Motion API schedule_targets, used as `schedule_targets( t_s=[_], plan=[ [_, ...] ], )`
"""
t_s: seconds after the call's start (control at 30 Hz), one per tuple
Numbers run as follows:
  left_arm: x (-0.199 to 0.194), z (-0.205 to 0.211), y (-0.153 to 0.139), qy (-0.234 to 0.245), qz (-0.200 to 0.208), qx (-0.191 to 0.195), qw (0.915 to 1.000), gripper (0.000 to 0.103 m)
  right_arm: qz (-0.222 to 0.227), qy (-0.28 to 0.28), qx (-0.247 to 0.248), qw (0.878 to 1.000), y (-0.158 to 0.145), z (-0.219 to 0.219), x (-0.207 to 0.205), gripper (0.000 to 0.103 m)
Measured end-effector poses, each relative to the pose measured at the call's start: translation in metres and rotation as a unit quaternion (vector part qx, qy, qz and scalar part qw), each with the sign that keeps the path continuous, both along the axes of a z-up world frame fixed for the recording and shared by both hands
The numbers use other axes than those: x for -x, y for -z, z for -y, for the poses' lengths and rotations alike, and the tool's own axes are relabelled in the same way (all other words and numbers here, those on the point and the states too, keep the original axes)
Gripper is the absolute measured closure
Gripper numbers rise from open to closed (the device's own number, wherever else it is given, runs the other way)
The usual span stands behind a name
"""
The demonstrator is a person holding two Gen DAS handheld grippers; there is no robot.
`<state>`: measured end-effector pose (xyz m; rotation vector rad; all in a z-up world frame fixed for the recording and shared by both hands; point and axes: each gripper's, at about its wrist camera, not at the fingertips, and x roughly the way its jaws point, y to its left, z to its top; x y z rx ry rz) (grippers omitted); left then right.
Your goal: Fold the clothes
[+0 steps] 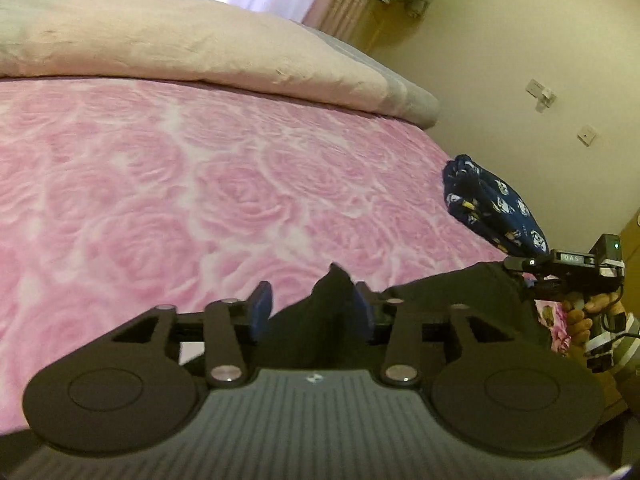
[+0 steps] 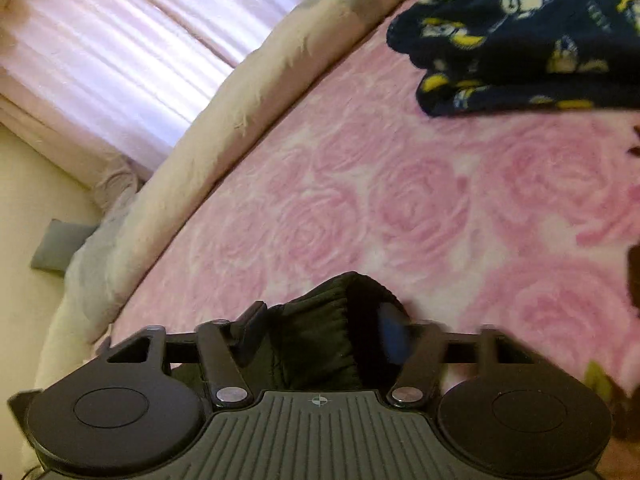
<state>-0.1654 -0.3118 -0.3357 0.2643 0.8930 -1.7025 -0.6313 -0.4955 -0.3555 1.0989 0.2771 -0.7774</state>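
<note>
Both grippers, left (image 1: 312,312) and right (image 2: 324,324), are bracketing a soft, limp black garment (image 2: 332,336) at six o'clock; grip uncertain; best pinched at its ribbed edge.

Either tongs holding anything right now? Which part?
Black garment sits between both tongs. Left tongs: a peaked edge, pads apart, grip unclear. Right tongs: a gathered elastic hem, pads seemingly against it; blur leaves doubt.

Bed (image 1: 200,184) with pink rose-pattern cover.
Cream blanket (image 1: 192,48) folded along its far edge; navy printed garment (image 2: 532,36) beside the blanket, near the bed's side.
</note>
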Motion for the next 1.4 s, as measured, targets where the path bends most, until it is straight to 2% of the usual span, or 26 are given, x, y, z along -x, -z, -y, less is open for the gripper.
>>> schedule_targets(
  t_s=[0.03,0.07,0.1,0.13,0.27,0.33,0.37,0.47,0.53,0.57,0.63,0.67,0.7,0.77,0.8,0.83,0.9,0.97,1.07,1.1,1.13,1.2,1.27,1.33,1.37,1.4],
  plan=[
    [0.002,0.007,0.004,0.004,0.0,-0.005,1.0,0.057,0.01,0.001,0.003,1.0,0.0,0.0,0.001,0.074],
    [0.004,0.014,0.01,0.009,0.001,-0.014,0.9999,0.065,0.008,0.003,0.012,1.0,-0.002,-0.002,0.001,0.086],
    [0.005,0.02,0.016,0.013,-0.002,-0.022,0.9997,0.075,0.004,0.007,0.022,1.0,-0.003,-0.006,0.0,0.087],
    [0.005,0.024,0.022,0.016,-0.009,-0.029,0.9994,0.103,0.0,0.01,0.031,0.999,-0.004,-0.01,0.0,0.088],
    [-0.009,0.018,0.036,-0.027,-0.065,-0.002,0.9975,0.102,-0.047,0.035,0.075,0.995,-0.012,-0.03,-0.008,0.095],
    [-0.01,0.013,0.042,-0.046,-0.076,0.012,0.996,0.101,-0.085,0.053,0.09,0.991,-0.011,-0.04,-0.016,0.096],
    [-0.007,0.013,0.046,-0.053,-0.066,0.014,0.9963,0.1,-0.095,0.064,0.085,0.99,-0.007,-0.042,-0.019,0.097],
    [0.011,0.021,0.056,-0.07,0.003,0.007,0.9975,0.097,-0.125,0.098,0.071,0.985,0.002,-0.048,-0.03,0.096],
    [0.017,0.021,0.047,-0.072,0.04,0.012,0.9965,0.091,-0.141,0.113,0.07,0.981,0.0,-0.047,-0.038,0.096],
    [0.019,0.02,0.041,-0.071,0.056,0.017,0.9958,0.086,-0.152,0.118,0.072,0.979,-0.002,-0.047,-0.041,0.092],
    [0.004,0.013,0.028,-0.07,0.042,0.025,0.9964,0.084,-0.201,0.121,0.091,0.968,-0.013,-0.051,-0.048,0.072],
    [-0.009,0.007,0.022,-0.073,0.028,0.028,0.9966,0.078,-0.228,0.126,0.104,0.96,-0.019,-0.053,-0.051,0.054],
    [-0.023,0.001,0.017,-0.075,0.019,0.027,0.9966,0.075,-0.254,0.141,0.124,0.949,-0.026,-0.058,-0.053,0.044],
    [-0.044,-0.009,0.011,-0.069,0.013,0.022,0.9973,0.073,-0.3,0.156,0.185,0.922,-0.045,-0.071,-0.064,0.044],
    [-0.053,-0.013,0.01,-0.059,0.014,0.016,0.998,0.072,-0.296,0.133,0.212,0.922,-0.052,-0.076,-0.072,0.044],
    [-0.058,-0.015,0.01,-0.046,0.015,0.008,0.9988,0.07,-0.282,0.092,0.224,0.928,-0.055,-0.077,-0.083,0.044],
    [-0.062,-0.017,0.014,-0.012,0.021,-0.011,0.9997,0.065,-0.258,-0.002,0.22,0.941,-0.054,-0.076,-0.112,0.044],
    [-0.059,-0.015,0.024,0.017,0.036,-0.028,0.9988,0.061,-0.247,-0.079,0.225,0.939,-0.046,-0.077,-0.142,0.044],
    [-0.052,-0.014,0.042,0.044,0.056,-0.052,0.9961,0.066,-0.273,-0.146,0.242,0.92,-0.025,-0.077,-0.183,0.044],
    [-0.05,-0.017,0.045,0.054,0.049,-0.046,0.9963,0.088,-0.281,-0.154,0.244,0.915,-0.019,-0.077,-0.19,0.044],
    [-0.047,-0.02,0.046,0.059,0.051,-0.037,0.9962,0.103,-0.29,-0.16,0.246,0.911,-0.012,-0.076,-0.196,0.044],
    [-0.04,-0.025,0.045,0.051,0.082,-0.016,0.9952,0.103,-0.309,-0.162,0.248,0.904,0.0,-0.075,-0.2,0.044],
    [-0.037,-0.031,0.047,0.029,0.103,0.005,0.9943,0.102,-0.32,-0.149,0.24,0.904,0.009,-0.072,-0.196,0.046],
    [-0.04,-0.036,0.052,0.001,0.105,0.016,0.9943,0.101,-0.324,-0.135,0.237,0.906,0.015,-0.07,-0.19,0.051],
    [-0.04,-0.036,0.056,-0.026,0.126,0.011,0.9916,0.103,-0.325,-0.126,0.237,0.907,0.02,-0.068,-0.186,0.053],
    [-0.041,-0.037,0.062,-0.062,0.164,0.002,0.9845,0.103,-0.331,-0.114,0.239,0.906,0.021,-0.067,-0.186,0.062]
  ],
)
